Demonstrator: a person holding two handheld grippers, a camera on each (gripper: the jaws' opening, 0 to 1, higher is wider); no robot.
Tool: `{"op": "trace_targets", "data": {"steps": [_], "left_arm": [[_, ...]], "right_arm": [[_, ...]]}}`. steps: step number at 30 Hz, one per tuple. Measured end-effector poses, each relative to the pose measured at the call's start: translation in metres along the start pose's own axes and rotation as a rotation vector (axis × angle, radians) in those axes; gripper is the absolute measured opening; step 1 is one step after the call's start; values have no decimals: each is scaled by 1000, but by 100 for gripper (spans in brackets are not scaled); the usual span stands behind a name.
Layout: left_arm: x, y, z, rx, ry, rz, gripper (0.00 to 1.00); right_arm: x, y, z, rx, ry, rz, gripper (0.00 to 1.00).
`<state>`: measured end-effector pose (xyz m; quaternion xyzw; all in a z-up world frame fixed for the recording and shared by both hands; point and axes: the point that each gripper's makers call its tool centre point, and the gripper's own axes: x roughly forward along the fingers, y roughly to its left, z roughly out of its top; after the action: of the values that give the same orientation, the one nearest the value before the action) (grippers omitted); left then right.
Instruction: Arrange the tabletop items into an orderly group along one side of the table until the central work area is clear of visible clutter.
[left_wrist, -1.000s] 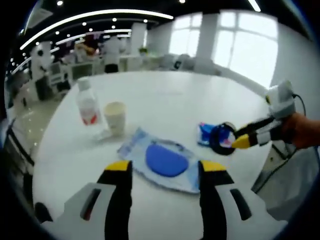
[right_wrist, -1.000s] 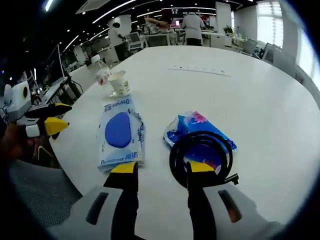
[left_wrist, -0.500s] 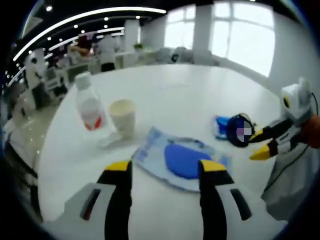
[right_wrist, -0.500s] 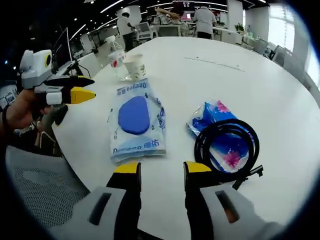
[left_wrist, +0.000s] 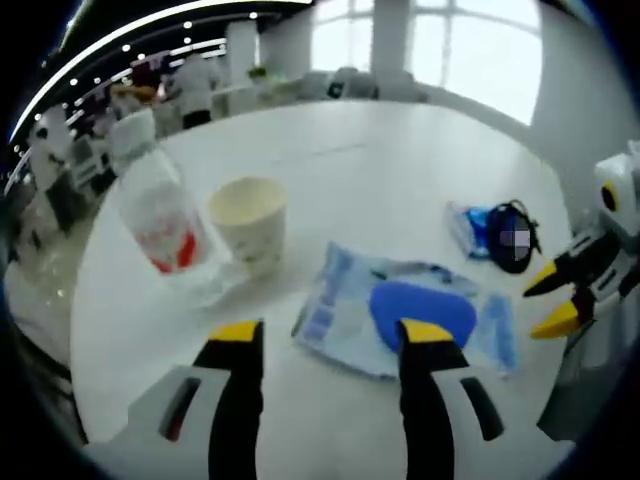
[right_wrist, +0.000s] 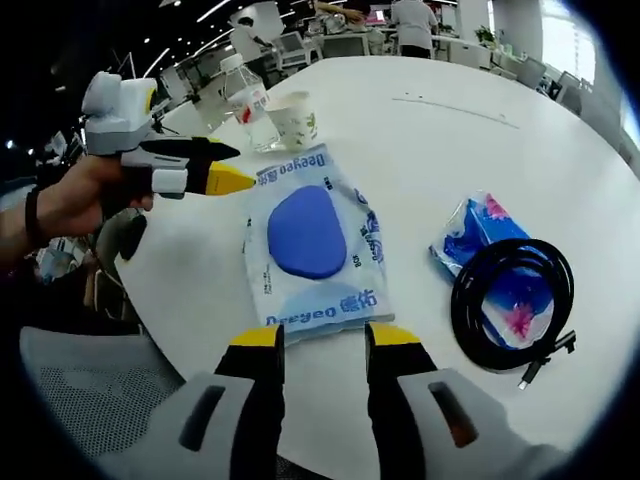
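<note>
You're lining up on the flat white-and-blue wipes pack; both claws, left and right, are released and empty. Next, grip its edge.

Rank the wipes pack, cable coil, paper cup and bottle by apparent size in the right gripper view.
1. Wipes pack, clearly largest.
2. Cable coil.
3. Bottle and paper cup look alike; both sit far from the camera, so their rank is unsure.
</note>
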<state>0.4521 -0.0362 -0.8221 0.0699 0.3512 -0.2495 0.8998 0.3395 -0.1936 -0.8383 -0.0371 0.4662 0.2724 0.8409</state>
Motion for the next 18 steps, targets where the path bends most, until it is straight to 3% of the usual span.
{"op": "trace_targets", "data": {"steps": [8, 10, 18], "left_arm": [[22, -3, -5, 8, 43, -63, 47], [29, -1, -13, 22, 83, -62, 44], [34, -6, -18, 5, 95, -76, 37]], "right_arm": [[7, 7, -1, 61, 24, 12, 28], [10, 9, -6, 60, 46, 17, 28], [16, 9, -18, 125, 93, 22, 23]]}}
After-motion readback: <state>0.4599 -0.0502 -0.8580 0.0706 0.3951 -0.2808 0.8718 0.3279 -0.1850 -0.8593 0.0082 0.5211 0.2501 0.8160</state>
